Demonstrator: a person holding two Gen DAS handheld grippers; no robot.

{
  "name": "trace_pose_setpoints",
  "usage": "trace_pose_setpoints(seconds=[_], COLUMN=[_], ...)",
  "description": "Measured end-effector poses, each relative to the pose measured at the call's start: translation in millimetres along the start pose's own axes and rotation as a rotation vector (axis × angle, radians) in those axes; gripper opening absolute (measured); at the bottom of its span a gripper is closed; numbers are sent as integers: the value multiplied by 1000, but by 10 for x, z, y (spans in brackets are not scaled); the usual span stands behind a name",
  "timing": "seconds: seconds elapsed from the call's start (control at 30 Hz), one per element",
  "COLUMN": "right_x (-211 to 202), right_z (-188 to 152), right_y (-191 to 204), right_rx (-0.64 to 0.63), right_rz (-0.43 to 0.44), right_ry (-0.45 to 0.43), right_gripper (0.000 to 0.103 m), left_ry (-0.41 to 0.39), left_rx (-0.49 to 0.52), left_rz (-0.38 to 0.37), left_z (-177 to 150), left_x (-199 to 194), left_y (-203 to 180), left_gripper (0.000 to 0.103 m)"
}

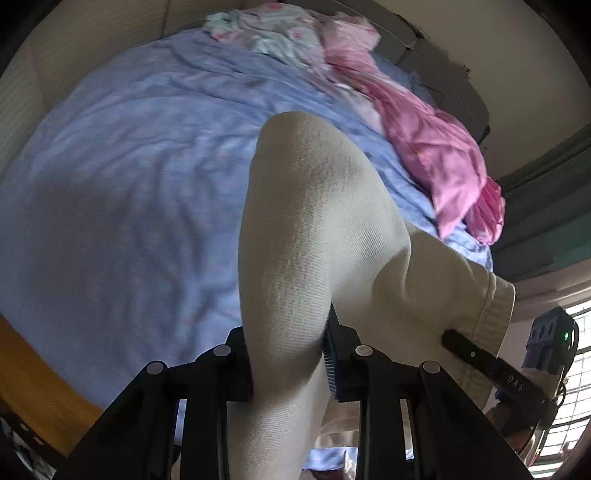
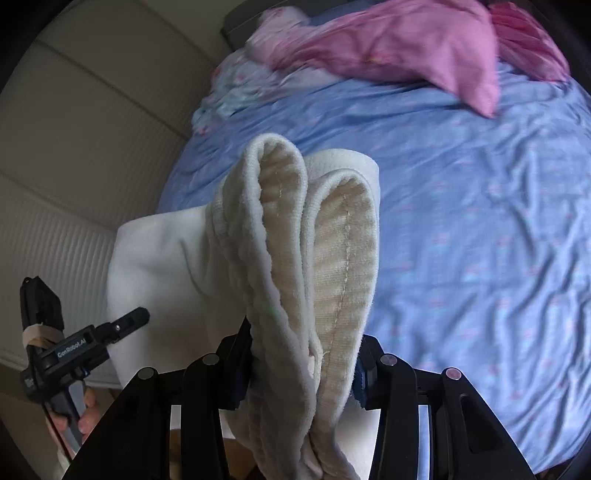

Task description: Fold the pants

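Pants: cream knit pair, lifted off the bed and hanging between the two grippers, bunched rather than flat.
Left gripper: clenched on a rounded fold of the pants' cloth, which bulges up and away past the fingertips.
Right gripper: clamped on the ribbed waistband, doubled into two upright loops between the jaws.
Bed sheet: pale blue with small pink marks, wrinkled, spread below the pants.
Pink garment: crumpled at the far right of the bed.
Floral cloth: light, heaped at the far edge.
Person's hand: wrapped around the left gripper's handle, low left in the right wrist view.
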State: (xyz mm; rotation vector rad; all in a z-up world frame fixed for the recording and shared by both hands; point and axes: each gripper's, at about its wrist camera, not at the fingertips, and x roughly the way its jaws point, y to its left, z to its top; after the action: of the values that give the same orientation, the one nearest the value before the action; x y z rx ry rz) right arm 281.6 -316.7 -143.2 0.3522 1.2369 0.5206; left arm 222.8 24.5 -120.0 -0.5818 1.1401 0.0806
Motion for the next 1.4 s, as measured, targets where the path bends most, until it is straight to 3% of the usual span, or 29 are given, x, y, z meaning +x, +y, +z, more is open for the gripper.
trace_pose_setpoints(seconds=[0.27,0.47,0.63,0.93,1.0,1.1,1.13,1.17,1.23,1.4], right_x=[1006,1706,2188,2825,2912,3082,3113,3125,3082,2814], right_z=[-214,-36,274,713,786,895,898,881,831,706], right_y=[1145,1862,2237,2557,2562,2518,2503,2501,2543,2483], right_rx=[98,125,127,150,152,170,168,159,110,58], right_rz=[7,6,2,-26,-43,-118,-177,-215,-318,-477], right_ry=[23,52,51,64,58,94,111,119,109,85], right_gripper=[44,44,44,45,47,52,55,60,60,60], left_ry=[81,118,137,169,170,125,123,127,114,66], left_rx=[145,164,161,220,243,307,332,357,422,485], left_rz=[44,66,77,112,178,386,415,427,453,428], left_z=[811,1466,1980,2727,2841,2961,2977,2964,2868,2561], left_x=[-200,-147,50,453,564,609,604,597,538,281], left_y=[1281,2013,2395,2685,2750,2826,2846,2838,2768,2587], left_gripper=[28,28,28,29,29,23,23,23,23,31])
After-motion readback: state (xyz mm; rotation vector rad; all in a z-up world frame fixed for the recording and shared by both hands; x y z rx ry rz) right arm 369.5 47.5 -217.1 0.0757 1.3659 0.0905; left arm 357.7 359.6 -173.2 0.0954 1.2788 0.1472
